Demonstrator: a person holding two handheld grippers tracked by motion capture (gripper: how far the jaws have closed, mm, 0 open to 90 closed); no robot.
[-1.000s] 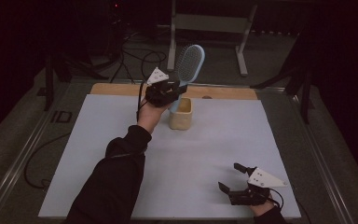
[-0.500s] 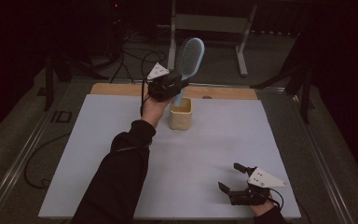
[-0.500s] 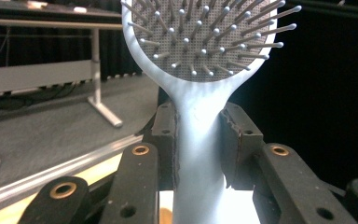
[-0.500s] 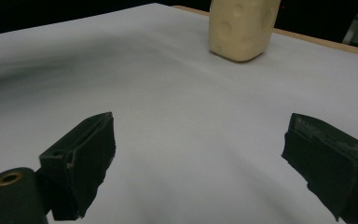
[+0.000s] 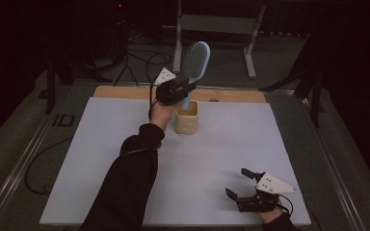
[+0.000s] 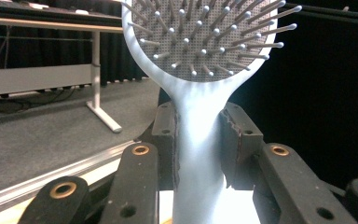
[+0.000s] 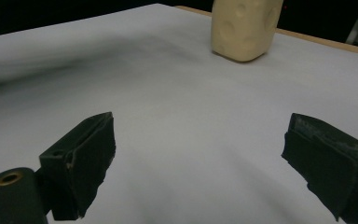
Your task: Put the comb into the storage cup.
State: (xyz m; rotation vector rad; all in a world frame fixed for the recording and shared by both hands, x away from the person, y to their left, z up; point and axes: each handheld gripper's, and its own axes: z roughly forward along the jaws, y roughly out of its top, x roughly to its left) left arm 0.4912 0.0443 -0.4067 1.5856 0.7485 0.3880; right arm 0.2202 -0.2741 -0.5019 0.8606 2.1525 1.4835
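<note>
Your right gripper (image 5: 241,187) sits low at the near edge of the white worktop (image 5: 101,159), jaws spread wide with nothing between them. Farther out, your left gripper (image 5: 185,89) has its jaws clenched on the pale blue hairbrush (image 5: 194,65) by the handle, bristle head up, handle end dipping into the cream holder (image 5: 186,118) near the far edge.
</note>
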